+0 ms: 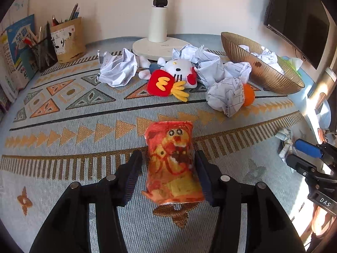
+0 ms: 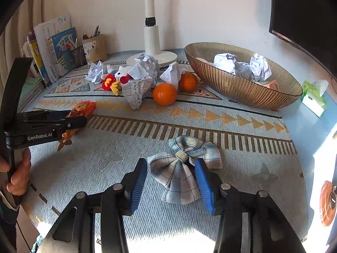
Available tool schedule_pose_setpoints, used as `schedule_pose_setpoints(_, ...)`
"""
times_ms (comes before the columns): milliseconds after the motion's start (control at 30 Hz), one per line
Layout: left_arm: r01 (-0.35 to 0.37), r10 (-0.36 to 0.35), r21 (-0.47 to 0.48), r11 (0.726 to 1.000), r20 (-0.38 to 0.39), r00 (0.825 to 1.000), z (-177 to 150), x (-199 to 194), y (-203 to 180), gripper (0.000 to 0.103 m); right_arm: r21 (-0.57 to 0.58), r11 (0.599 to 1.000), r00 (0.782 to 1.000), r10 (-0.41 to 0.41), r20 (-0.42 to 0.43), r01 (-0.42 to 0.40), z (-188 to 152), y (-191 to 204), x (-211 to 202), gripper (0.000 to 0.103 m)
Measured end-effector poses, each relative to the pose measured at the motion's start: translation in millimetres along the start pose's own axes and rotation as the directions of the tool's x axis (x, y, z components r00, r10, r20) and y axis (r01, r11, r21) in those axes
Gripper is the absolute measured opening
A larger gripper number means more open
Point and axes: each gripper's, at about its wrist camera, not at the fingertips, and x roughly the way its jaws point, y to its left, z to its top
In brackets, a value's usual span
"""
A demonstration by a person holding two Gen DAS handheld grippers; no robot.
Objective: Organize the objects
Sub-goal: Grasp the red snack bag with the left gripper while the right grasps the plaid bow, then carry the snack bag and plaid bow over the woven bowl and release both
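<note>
An orange snack packet [image 1: 173,162] lies flat between my left hand-held gripper's [image 1: 168,175] spread fingers. A plaid blue-and-white bow [image 2: 183,164] lies between my right hand-held gripper's [image 2: 171,186] spread fingers. Further off, crumpled papers [image 1: 226,97], a plush toy [image 1: 170,78] and two oranges [image 2: 164,94] lie left of the gold bowl [image 2: 236,88].

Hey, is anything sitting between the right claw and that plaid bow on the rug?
Nothing visible. The plaid bow lies on the rug right between the open fingers of the right claw, with no other object in the gap.
</note>
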Motion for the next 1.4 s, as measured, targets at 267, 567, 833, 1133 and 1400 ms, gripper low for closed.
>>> schedule_pose_setpoints(267,-0.089,0.087,0.132,0.987,0.019,0.996,-1.3,-0.2,-25.2,0.072,0.162,0.986,0.999,0.026,-0.030,-0.021,-2.4,-7.2,10.6,0.074)
schedule_pose_setpoints(567,-0.074,0.071,0.096,0.993,0.031,0.997,-0.7,-4.0,-15.9,0.033,0.055,0.997,0.998,-0.062,-0.003,0.062,-3.8,16.8,13.2,0.025)
schedule_pose_setpoints(833,0.039,-0.051,0.119,0.992,0.105,0.993,8.8,-31.3,-35.2,0.030,0.076,0.996,0.985,-0.056,0.164,0.045,20.1,-5.9,-47.6,0.025)
schedule_pose_setpoints(1133,0.163,-0.202,0.185,0.969,0.216,0.955,95.8,-65.9,-95.1,0.030,0.164,0.982,0.907,-0.154,0.391,0.096,87.4,-68.7,-124.2,0.025)
schedule_pose_setpoints(1400,0.203,-0.251,0.216,0.955,0.227,0.941,180.1,-7.4,-145.6,0.030,0.319,0.946,0.950,-0.150,0.273,0.057,142.3,-135.9,-56.8,0.025)
